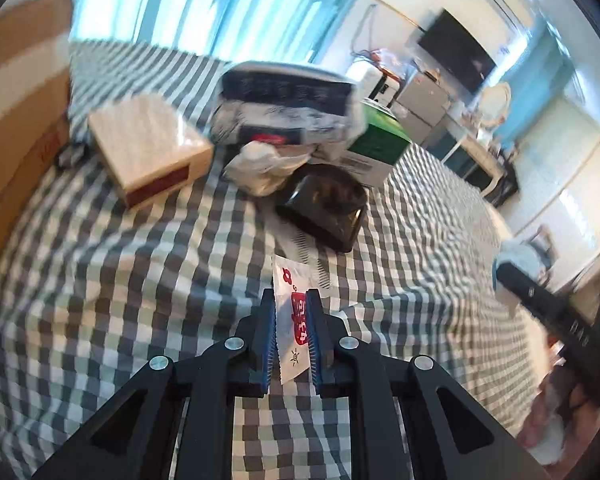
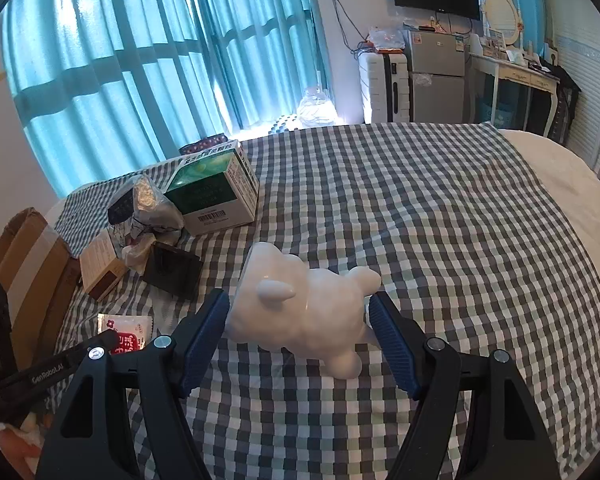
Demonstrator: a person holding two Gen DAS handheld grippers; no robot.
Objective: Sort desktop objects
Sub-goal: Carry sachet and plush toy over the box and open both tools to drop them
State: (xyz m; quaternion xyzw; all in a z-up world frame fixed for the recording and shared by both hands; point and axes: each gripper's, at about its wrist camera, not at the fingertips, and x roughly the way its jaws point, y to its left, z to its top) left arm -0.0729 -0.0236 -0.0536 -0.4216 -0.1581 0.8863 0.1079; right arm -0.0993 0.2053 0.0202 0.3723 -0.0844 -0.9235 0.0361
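My left gripper (image 1: 291, 300) is shut on a white sachet with red print (image 1: 290, 280), held just above the checked cloth; the sachet also shows in the right wrist view (image 2: 124, 326). My right gripper (image 2: 298, 302) holds a white animal figurine (image 2: 308, 312) between its blue pads (image 2: 204, 336), both pads touching its sides. Ahead of the left gripper lie a black wallet (image 1: 324, 208), a beige box (image 1: 148, 148), a crumpled silver bag (image 1: 288, 108) and a green and white box (image 1: 376, 140).
A cardboard box (image 1: 16, 120) stands at the left edge of the checked cloth (image 2: 420, 220). Blue curtains hang behind. A suitcase (image 2: 384, 84), small fridge (image 2: 436, 76) and dressing table (image 2: 516, 76) stand at the far wall.
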